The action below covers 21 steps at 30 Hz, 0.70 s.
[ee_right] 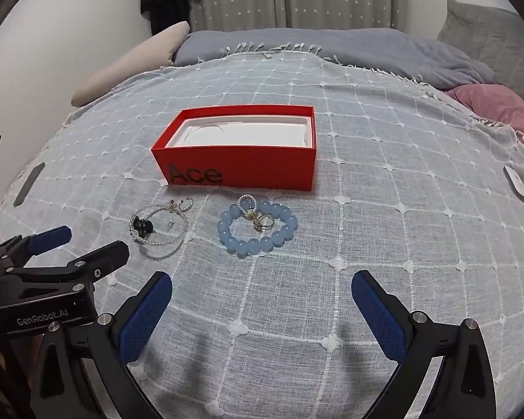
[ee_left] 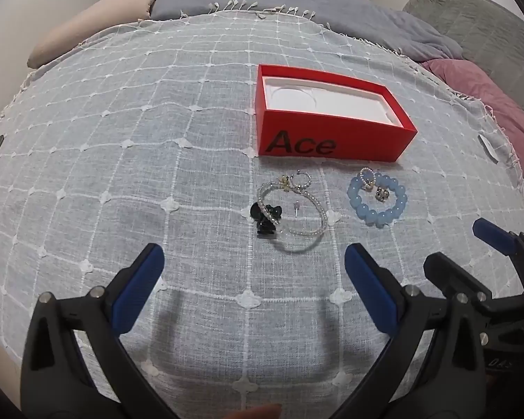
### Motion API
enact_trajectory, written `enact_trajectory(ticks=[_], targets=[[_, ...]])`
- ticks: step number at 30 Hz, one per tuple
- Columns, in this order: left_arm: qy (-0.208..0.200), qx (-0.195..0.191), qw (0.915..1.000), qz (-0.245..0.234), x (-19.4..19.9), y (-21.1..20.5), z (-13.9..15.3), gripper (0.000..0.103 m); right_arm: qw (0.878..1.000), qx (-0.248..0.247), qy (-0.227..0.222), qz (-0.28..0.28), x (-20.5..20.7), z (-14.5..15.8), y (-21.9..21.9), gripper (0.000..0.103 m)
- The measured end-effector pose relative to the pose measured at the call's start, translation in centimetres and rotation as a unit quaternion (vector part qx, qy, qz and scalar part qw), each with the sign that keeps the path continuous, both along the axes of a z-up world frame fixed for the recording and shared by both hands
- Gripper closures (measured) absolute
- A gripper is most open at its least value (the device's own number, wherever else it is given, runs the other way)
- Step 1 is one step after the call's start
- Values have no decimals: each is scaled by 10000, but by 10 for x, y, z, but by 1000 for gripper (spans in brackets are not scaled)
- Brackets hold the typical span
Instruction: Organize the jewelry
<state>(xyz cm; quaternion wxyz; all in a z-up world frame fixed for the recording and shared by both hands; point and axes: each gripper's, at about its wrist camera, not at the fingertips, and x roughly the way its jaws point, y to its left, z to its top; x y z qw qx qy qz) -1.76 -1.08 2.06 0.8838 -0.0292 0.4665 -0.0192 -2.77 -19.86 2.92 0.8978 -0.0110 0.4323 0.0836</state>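
Jewelry lies scattered on the grey checked blanket (ee_left: 122,146), all of it just in front of the open red box (ee_left: 332,139) marked "Ace". That box sits upright with its white inner tray bare. Nearest its front wall, the blue bead bracelet (ee_right: 258,234) rests flat, with a small pearl ring (ee_right: 246,204) and a gold ring (ee_right: 263,223) lying on and inside its loop. Just to the left of it in the right wrist view, the thin pearl bracelet (ee_left: 297,216) curls on the cloth, a black hair clip (ee_left: 267,218) sitting on its near left edge and a small hoop (ee_left: 302,178) at its far end.

Both tools hover over the blanket, short of the jewelry and angled down at it. Left gripper (ee_left: 255,272) has its blue pads spread wide, nothing between them. Right gripper (ee_right: 262,296) is likewise splayed fully apart and carries nothing. They hang side by side, close together, each showing at the edge of the other's camera.
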Motion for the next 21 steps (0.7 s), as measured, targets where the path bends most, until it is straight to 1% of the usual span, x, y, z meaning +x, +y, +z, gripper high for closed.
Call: enact_trajectory(ticks=[17,21], targets=[[12,-9,10000,-3,1,-1,-1,0,10000,-14,-46,-21,1,0,1,0],[17,38,10000,-37,2,-3,-2,0,10000,2,-73,-35,1,2,-1,0]])
